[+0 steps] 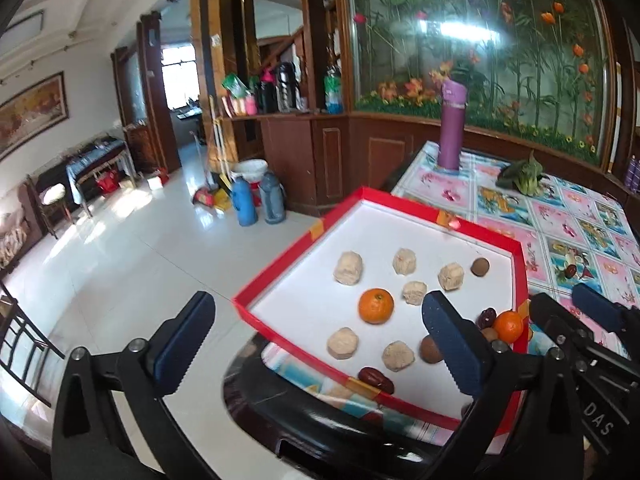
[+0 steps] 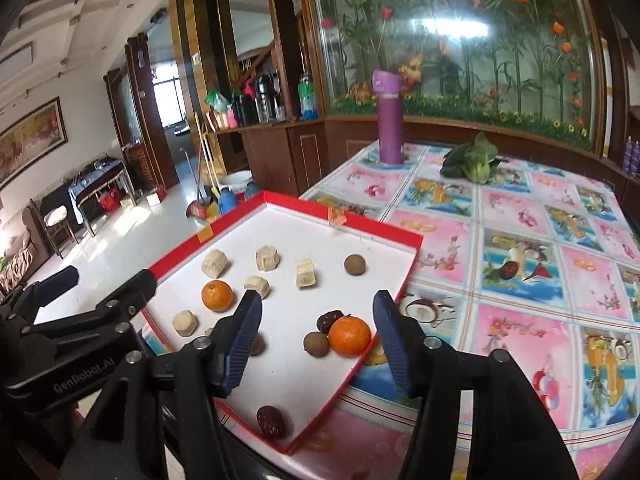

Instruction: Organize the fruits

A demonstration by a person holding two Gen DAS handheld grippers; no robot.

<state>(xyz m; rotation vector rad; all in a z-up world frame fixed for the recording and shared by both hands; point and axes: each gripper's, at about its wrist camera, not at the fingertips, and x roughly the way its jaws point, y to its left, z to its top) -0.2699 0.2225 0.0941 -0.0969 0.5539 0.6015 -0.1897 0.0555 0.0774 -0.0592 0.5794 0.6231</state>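
Blue-padded jaws of the right gripper stand wide apart with nothing between them, hovering low over the near right part of a shallow red tray with a white floor. Framed in that gap lie an orange touching a brown longan, with a dark red date just behind them; the aim suggests this small cluster is what the right gripper is lined up on, though that is only a judgement.

Left gripper hangs beside it, its jaws also spread wide and empty, one pad out over the floor beyond the worktop edge, the other over the tray.

Spread farther across the tray are a second orange, several pale beige chunks well apart from each other, another longan near the far side, and a second date at the near rim. Kinds are mixed rather than grouped, apart from that one cluster, so the scene fits sorting partly done or still scattered.

Beyond the tray, the worktop wears a flowered cloth, carrying a purple flask and a leafy green vegetable at its far end.
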